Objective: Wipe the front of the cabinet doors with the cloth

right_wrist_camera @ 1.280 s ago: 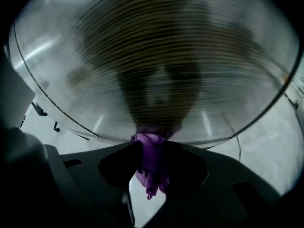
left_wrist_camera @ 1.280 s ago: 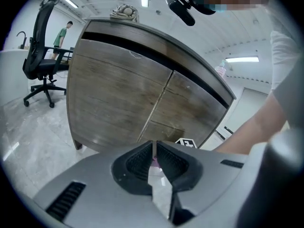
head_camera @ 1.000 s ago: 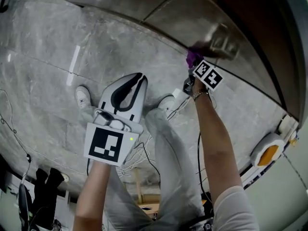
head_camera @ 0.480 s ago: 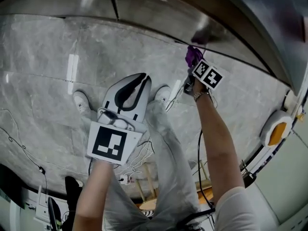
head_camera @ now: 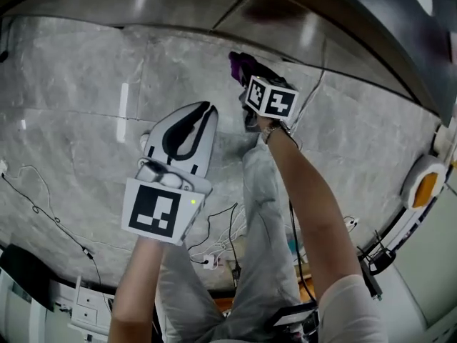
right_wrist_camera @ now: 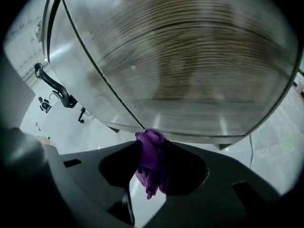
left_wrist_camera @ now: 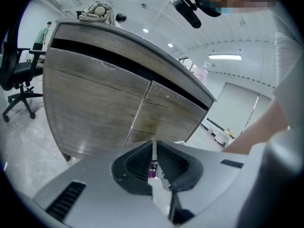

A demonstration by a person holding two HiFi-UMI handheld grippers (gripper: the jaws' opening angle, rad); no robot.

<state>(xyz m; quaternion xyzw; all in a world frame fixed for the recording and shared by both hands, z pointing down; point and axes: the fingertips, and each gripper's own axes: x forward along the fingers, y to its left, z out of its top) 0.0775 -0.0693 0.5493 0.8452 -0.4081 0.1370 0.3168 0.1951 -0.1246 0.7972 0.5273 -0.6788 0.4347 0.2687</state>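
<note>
Between the right gripper's [right_wrist_camera: 152, 145] fingers [right_wrist_camera: 183, 167] sits the purple cloth [right_wrist_camera: 151, 167], clamped at its middle by the two dark pads. A bunched head stands out past the fingertips and a ragged tail droops behind them. Just ahead of those fingertips rises the cabinet [right_wrist_camera: 190, 56], its wood grain smeared by blur. The cloth's head lies at the bottom edge of the doors [right_wrist_camera: 156, 80], right where the seam [right_wrist_camera: 95, 65] between them comes down, though whether it presses on the wood cannot be told. To the left of these fingers, and farther back from the cabinet, the left gripper [left_wrist_camera: 153, 148] is held with its fingers together. Its ribbed pads meet along a thin slit with nothing gripped between them, and only a speck of purple shows through the lower end of the slit, from beyond. Ahead of its fingertips, well apart, the cabinet stands whole, both doors in view under a dark gap below the top. A pale bundle [left_wrist_camera: 97, 11] rests on that top, above and left of the fingertips. Far to their left a black chair [left_wrist_camera: 14, 75] stands on the pale floor [left_wrist_camera: 28, 141]. From the head view both grippers point toward the cabinet's foot, the right one ahead of the left, over grey stone. The person's legs [head_camera: 264, 213] run down behind the right fingers, and thin cables [head_camera: 214, 241] trail on the floor behind both.
</note>
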